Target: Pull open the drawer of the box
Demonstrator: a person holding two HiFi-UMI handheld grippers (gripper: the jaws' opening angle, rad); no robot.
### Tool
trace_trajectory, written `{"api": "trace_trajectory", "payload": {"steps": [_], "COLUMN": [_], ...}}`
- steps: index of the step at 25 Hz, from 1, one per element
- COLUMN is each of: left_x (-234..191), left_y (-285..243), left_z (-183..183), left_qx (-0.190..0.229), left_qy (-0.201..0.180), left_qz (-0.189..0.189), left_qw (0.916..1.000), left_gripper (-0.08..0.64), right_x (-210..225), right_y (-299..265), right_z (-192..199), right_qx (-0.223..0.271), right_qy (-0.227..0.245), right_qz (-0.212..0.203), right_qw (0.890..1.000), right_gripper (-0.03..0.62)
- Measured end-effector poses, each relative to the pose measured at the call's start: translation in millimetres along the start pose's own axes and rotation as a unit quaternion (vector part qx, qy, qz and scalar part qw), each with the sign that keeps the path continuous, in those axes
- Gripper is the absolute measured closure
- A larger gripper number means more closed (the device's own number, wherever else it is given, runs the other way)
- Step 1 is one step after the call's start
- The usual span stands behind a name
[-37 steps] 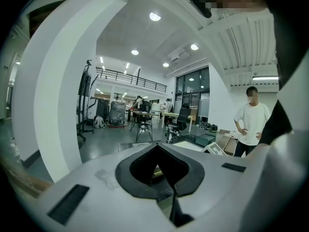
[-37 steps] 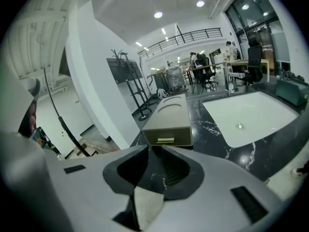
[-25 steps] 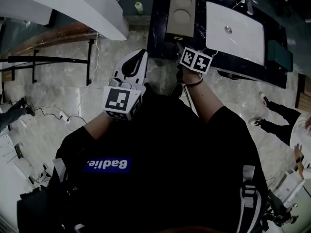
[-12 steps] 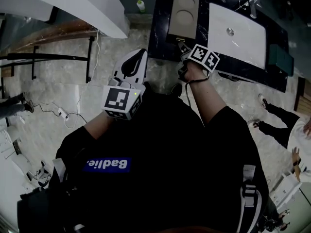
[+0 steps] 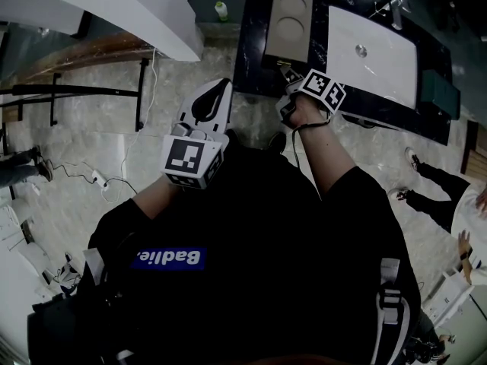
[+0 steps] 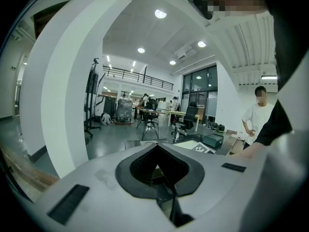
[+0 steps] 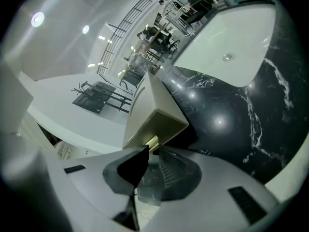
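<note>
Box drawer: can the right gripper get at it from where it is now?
Probably yes. The right gripper sits at the box, on its near face, jaws slightly apart, tips by a pale strip at the lower edge. Nothing lies between them. Whether that strip is the drawer pull is unclear.
</note>
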State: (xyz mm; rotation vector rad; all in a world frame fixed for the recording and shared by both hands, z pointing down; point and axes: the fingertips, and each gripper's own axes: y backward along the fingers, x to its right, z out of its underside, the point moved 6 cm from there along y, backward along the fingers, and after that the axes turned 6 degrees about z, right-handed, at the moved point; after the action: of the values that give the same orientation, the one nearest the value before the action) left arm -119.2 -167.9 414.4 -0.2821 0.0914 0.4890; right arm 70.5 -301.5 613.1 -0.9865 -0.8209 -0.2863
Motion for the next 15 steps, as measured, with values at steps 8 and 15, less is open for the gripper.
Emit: {"api": "trace_trajectory", "payload": {"steps": [8, 15], "left_x": [-2.8, -4.2], "left_y": [3.5, 6.3], "left_z": [1.2, 1.9], "left_qx": [0.003, -0.001], "left_qy": [0.003, -0.006], "left_qz": [-0.002, 0.000], "left_qw": [1.0000, 1.0000], "left_gripper": [0.568, 0.568], "right_x": [2.8, 5.0], "right_y": [-4.0, -1.5], "right_z": [-2.6, 0.1], "right_qx": [0.011, 0.024], "right_qy": [-0.024, -0.036], "right_qz": [-0.019, -0.022], "right_qw": [0.999, 0.999], "right_gripper": [0.528, 0.530]}}
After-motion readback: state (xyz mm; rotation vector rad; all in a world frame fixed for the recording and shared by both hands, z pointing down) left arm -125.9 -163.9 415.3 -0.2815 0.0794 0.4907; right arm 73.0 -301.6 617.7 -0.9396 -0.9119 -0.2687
